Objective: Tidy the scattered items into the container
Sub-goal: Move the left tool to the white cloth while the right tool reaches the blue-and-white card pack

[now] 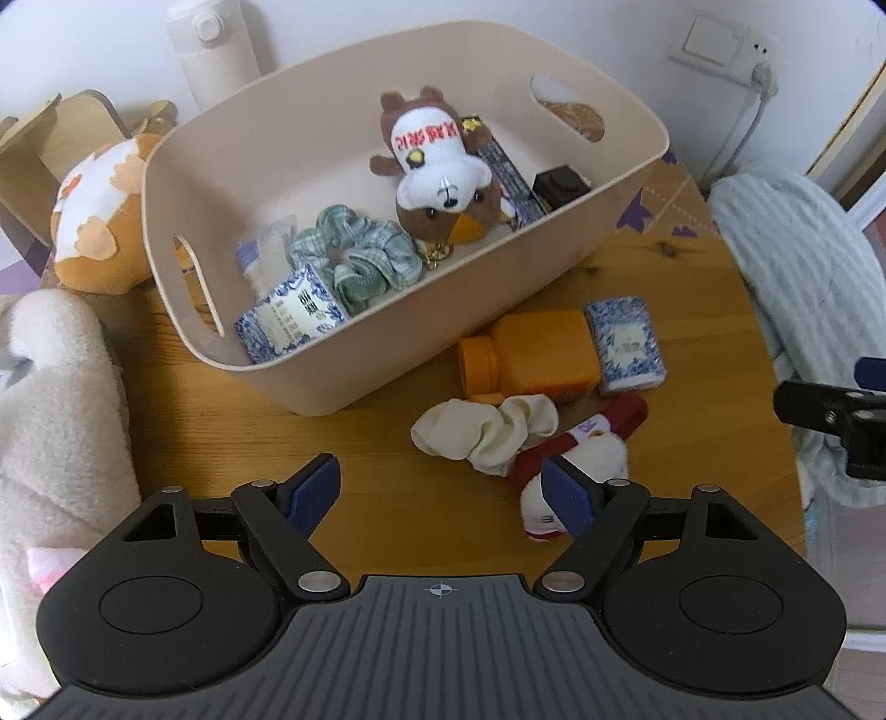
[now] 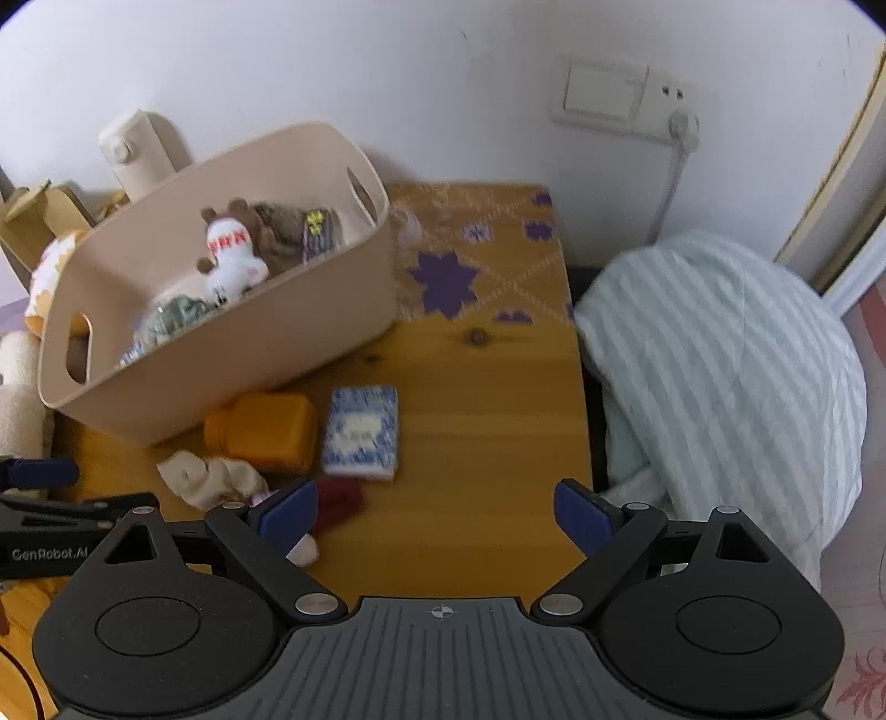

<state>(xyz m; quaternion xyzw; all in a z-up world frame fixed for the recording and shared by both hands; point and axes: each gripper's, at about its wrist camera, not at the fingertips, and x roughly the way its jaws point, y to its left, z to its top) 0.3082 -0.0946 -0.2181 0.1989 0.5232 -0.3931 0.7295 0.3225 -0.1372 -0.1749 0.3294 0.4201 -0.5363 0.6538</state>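
A beige bin [image 1: 354, 360] [image 2: 232, 382] on the wooden table holds a bear plush [image 1: 437, 166], a green scrunchie [image 1: 365, 260] and a blue-white box [image 1: 288, 321]. On the table in front of it lie an orange bottle [image 1: 537, 354] [image 2: 266, 426], a blue-white box [image 1: 626, 343] [image 2: 362, 432], a cream scrunchie [image 1: 487, 432] [image 2: 210, 476] and a red-white plush [image 1: 581, 459] [image 2: 338, 498]. My left gripper [image 1: 443, 493] is open and empty, its right finger over the plush. My right gripper [image 2: 437, 515] is open and empty above the table's front.
An orange-white plush [image 1: 94, 221] and a cream flask [image 1: 213, 44] stand beside and behind the bin. A fluffy blanket [image 1: 50, 421] is at the left. A striped quilt [image 2: 720, 376] lies past the table's right edge. A patterned mat [image 2: 470, 255] covers the back right.
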